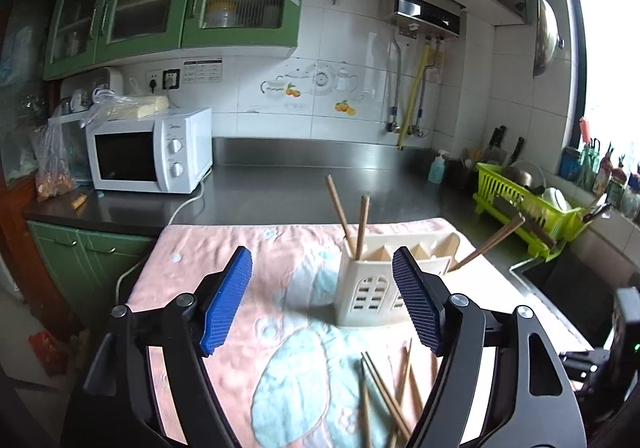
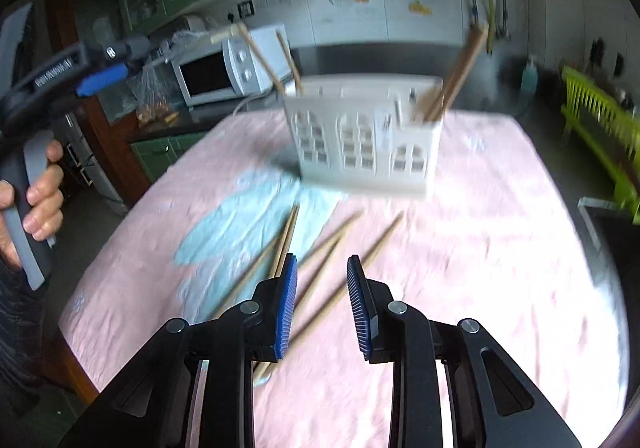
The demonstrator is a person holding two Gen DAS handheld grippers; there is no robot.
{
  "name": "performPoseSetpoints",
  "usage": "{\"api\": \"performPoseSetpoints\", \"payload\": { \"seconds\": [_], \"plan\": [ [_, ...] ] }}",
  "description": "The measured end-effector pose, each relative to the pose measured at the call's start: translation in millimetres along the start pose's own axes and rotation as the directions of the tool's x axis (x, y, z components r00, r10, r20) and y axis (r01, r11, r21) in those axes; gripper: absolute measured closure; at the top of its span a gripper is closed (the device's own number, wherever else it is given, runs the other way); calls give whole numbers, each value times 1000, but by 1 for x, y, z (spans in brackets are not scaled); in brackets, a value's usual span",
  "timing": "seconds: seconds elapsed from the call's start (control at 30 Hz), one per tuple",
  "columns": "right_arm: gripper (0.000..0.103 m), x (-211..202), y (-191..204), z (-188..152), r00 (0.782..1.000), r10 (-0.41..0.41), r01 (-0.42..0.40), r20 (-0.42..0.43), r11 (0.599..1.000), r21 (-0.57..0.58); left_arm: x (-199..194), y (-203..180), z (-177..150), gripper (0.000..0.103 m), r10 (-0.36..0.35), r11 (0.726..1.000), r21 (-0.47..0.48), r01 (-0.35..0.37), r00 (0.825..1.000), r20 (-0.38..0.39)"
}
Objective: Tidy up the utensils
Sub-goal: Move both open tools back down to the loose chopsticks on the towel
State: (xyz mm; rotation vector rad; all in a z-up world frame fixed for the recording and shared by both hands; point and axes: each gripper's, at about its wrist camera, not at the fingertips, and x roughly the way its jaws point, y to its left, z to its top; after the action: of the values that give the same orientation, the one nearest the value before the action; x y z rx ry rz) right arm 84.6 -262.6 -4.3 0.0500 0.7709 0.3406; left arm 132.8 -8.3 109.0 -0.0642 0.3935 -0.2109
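Observation:
A cream utensil holder (image 1: 372,284) (image 2: 364,135) stands on a pink towel (image 1: 280,288) (image 2: 480,248). Two wooden chopsticks (image 1: 352,215) stand in its left compartment and one leans out of its right end (image 1: 492,244). Several loose chopsticks (image 1: 388,396) (image 2: 320,268) lie on the towel in front of it. My left gripper (image 1: 320,300) is open and empty, above the towel just short of the holder. My right gripper (image 2: 322,304) is open and empty, low over the loose chopsticks. The left gripper also shows at the left of the blurred right wrist view (image 2: 96,79).
A white microwave (image 1: 148,151) stands at the back left of the steel counter (image 1: 300,187). A green dish rack (image 1: 524,203) (image 2: 600,127) with dishes sits at the right, beside a sink (image 1: 568,288). A soap bottle (image 1: 438,167) stands near the wall.

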Motion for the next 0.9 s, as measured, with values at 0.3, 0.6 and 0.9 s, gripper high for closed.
{"api": "performPoseSetpoints", "payload": {
  "seconds": [0.3,0.6,0.9],
  "plan": [
    [83,42,6,-53,993,35,-21,-113,992,121,-14,14,-37,27,27,1000,-8,-27,999,-30],
    [88,66,-7,-56,990,39,-5,-138,971,240,-21,25,-58,22,49,999,-17,-49,998,-40],
    [88,80,-8,-52,987,27,28,-160,942,335,-28,37,-69,16,69,996,-45,-71,997,-32]
  ]
}}
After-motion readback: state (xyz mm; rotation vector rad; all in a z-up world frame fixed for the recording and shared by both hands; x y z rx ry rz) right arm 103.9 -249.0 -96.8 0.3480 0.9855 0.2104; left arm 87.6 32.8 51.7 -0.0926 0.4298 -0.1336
